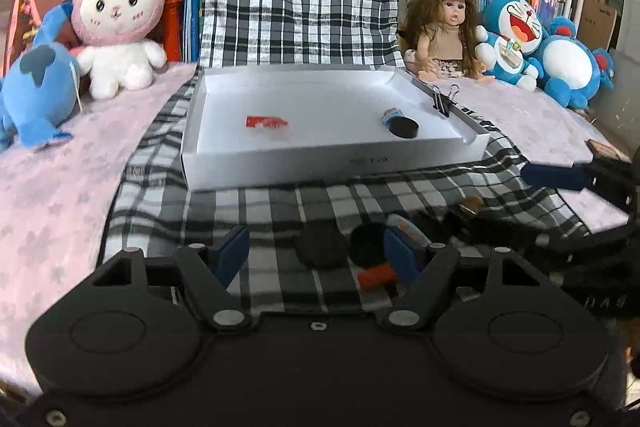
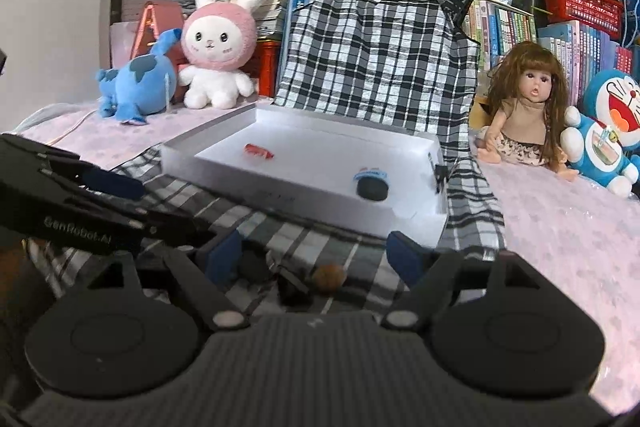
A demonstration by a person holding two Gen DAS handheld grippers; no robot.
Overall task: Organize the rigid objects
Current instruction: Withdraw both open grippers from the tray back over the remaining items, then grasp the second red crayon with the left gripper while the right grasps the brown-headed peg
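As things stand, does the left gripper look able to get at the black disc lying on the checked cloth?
Probably yes. The left gripper is open, and the black disc lies on the checked cloth between its tongs, with nothing covering it; a second dark disc crowds its right side.

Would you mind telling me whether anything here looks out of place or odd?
Mostly the clutter: several small items, among them two black discs, lie loose on the checked cloth in front of the white tray, which holds only a red piece and another disc. A binder clip grips the tray's right wall.
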